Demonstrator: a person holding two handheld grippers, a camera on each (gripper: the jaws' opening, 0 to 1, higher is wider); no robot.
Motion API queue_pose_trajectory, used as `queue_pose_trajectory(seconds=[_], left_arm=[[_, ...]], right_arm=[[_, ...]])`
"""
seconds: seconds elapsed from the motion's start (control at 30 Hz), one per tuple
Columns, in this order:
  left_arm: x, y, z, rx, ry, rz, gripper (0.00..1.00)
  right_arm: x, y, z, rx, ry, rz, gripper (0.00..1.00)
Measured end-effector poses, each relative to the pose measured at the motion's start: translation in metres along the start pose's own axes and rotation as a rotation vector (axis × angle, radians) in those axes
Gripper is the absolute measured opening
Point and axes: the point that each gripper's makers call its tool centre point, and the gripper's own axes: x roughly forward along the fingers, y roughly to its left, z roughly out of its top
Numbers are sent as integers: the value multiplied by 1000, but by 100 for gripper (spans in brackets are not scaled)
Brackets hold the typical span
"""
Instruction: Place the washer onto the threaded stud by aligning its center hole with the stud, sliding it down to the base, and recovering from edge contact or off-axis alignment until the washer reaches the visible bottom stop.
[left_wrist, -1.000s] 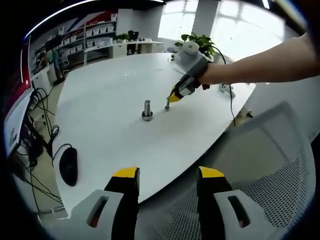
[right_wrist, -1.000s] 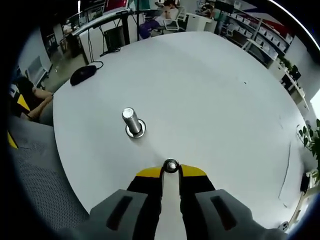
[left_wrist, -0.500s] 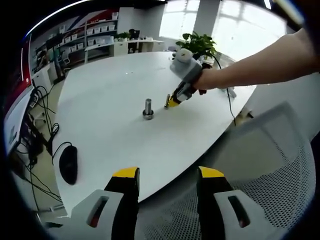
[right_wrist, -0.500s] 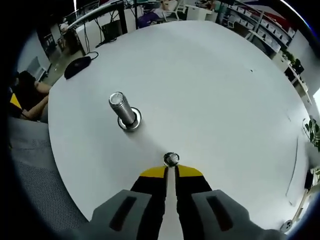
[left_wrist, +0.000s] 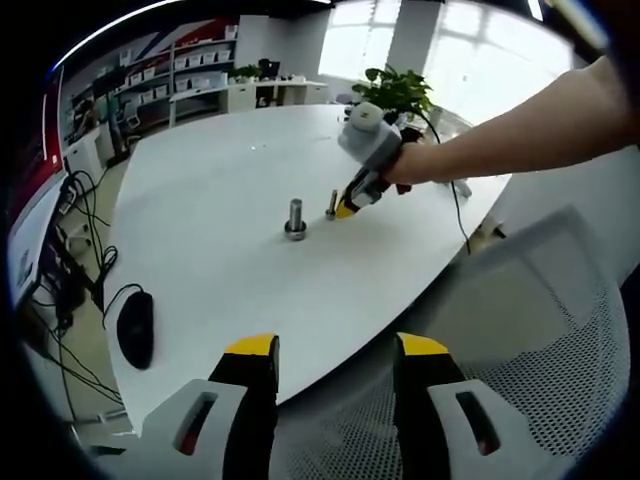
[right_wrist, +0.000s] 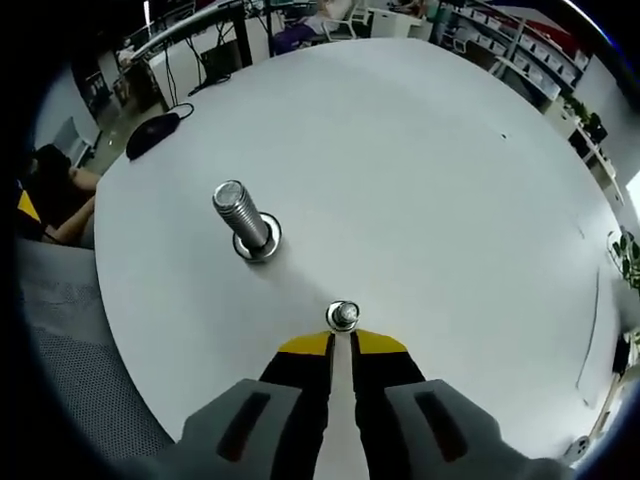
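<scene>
- Left gripper view: my left gripper (left_wrist: 325, 352) hangs off the white table (left_wrist: 200, 190) edge over a mesh chair (left_wrist: 540, 340), jaws wide, nothing in them. Stud (left_wrist: 295, 219) stands upright mid-table w/ open room all round; mouse (left_wrist: 137, 331) near the edge.
- Right gripper view: right gripper (right_wrist: 341, 342) jaws narrow, pinching the washer (right_wrist: 343, 315) at the tips, short of the stud (right_wrist: 245, 222), not touching.

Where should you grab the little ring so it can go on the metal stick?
By its thin rim, from one side, as the right gripper does with the washer. That leaves the center hole free for the upright threaded stud, which stands apart on the table.
</scene>
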Motion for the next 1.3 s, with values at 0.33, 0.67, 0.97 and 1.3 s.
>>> queue_pose_trajectory(seconds=[0.33, 0.67, 0.97, 1.3], left_arm=[[0, -2, 1, 6, -2, -7, 44], [0, -2, 2, 5, -11, -8, 44], [0, -4, 3, 13, -13, -19, 44], [0, -6, 5, 17, -24, -29, 44]], right_arm=[[-14, -2, -11, 29, -14, -12, 13], [-28, -1, -18, 54, -39, -15, 15], [-52, 11, -10, 94, -122, 5, 16], [-88, 8, -10, 103, -215, -22, 17]])
